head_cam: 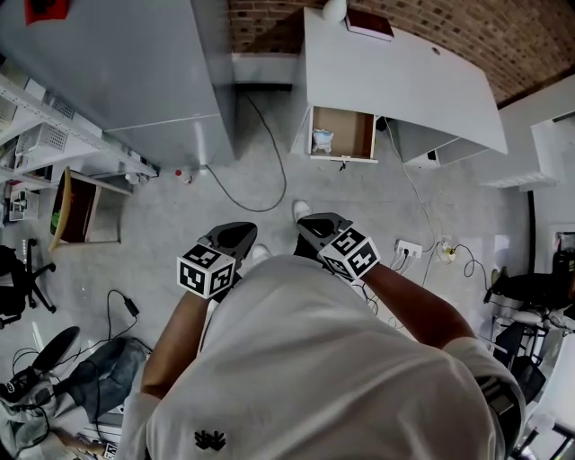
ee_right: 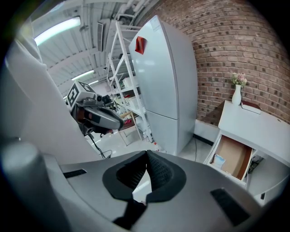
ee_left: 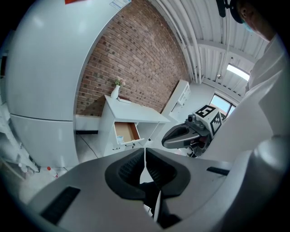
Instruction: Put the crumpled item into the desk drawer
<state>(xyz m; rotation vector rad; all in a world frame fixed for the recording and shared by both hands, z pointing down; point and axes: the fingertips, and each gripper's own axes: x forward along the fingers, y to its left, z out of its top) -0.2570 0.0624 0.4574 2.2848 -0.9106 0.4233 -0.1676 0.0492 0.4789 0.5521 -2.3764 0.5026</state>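
Overhead, a tall grey cabinet (head_cam: 135, 63) fills the upper left, standing against the brick wall (head_cam: 269, 22). To its right along the same wall is the white desk (head_cam: 404, 72), with a pale vase (head_cam: 334, 9) on its back left corner. Between them and the person is a stretch of grey floor (head_cam: 225, 193) with a dark cable running across it.

At the desk's left end the drawer (head_cam: 346, 135) is pulled out, its brown inside showing. The crumpled item (head_cam: 322, 140), a small pale bluish wad, lies inside, against the drawer's left side.

The person stands well apart from the desk, holding both tools close to the torso and side by side, pointed toward the furniture. The left claw (ee_left: 145, 152) is closed, its black ribbed pads meeting at the tips with nothing between them. The right claw (ee_right: 146, 154) is likewise closed and empty. From the right gripper view, the crumpled wad (ee_right: 219, 160) shows in the open drawer (ee_right: 233, 156), far beyond the pads.
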